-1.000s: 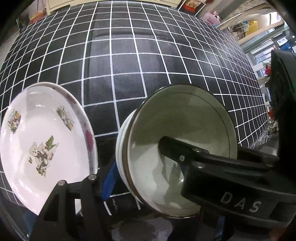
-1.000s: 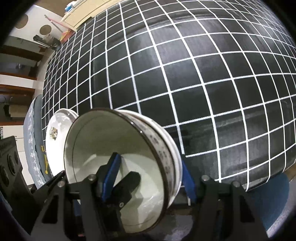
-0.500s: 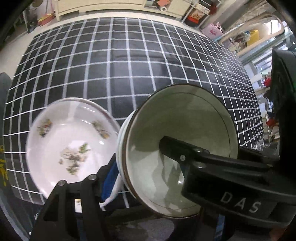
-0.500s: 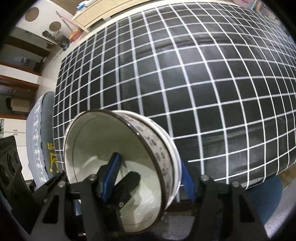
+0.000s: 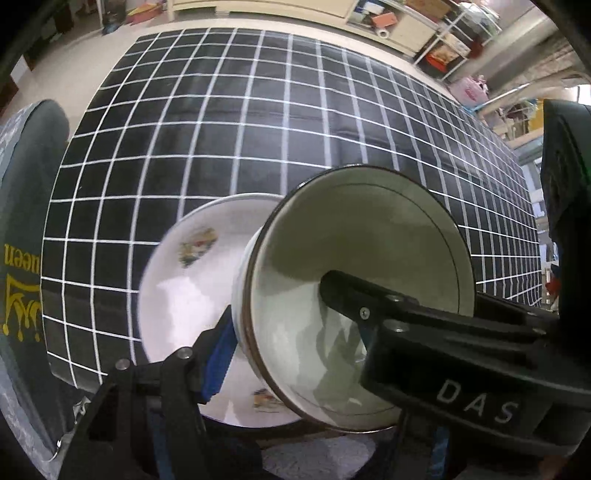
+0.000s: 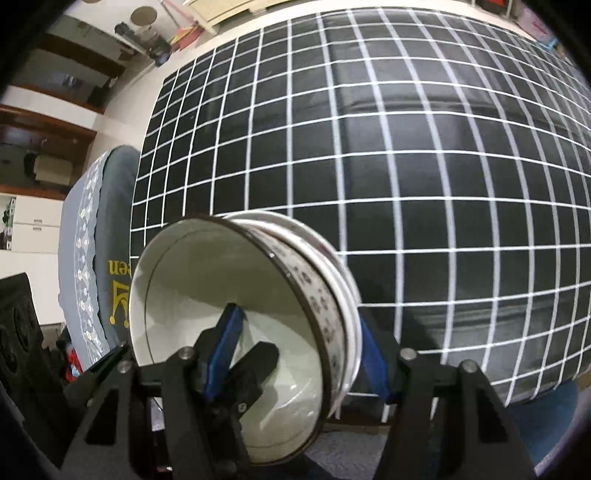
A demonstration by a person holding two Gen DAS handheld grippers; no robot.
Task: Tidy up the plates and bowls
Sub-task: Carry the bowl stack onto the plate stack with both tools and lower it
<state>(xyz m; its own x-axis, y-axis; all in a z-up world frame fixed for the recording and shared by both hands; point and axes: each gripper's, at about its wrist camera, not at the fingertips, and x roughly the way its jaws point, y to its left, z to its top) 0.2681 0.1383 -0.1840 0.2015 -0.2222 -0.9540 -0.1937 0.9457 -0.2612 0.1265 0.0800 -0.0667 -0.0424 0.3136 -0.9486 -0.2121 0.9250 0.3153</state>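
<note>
Both grippers hold one nested stack of bowls, tilted on its side above the near edge of the table. The inner bowl (image 5: 369,258) is white with a dark rim; in the right wrist view (image 6: 207,288) its outside shows a dark speckled band. My left gripper (image 5: 291,332) is shut on the stack's wall, one finger inside, one outside. My right gripper (image 6: 299,343) is shut on the same wall the same way. A white plate with cartoon prints (image 5: 184,288) lies just behind the stack; whether it rests on the table is unclear.
The table carries a black cloth with a white grid (image 5: 258,110), also in the right wrist view (image 6: 406,147). A grey chair back with yellow lettering (image 5: 18,258) stands at the table's left edge. Shelves with clutter (image 5: 406,18) line the far wall.
Both grippers have risen and pulled back with the bowl stack. In the left wrist view the printed plate has shifted from far left to right behind the stack.
</note>
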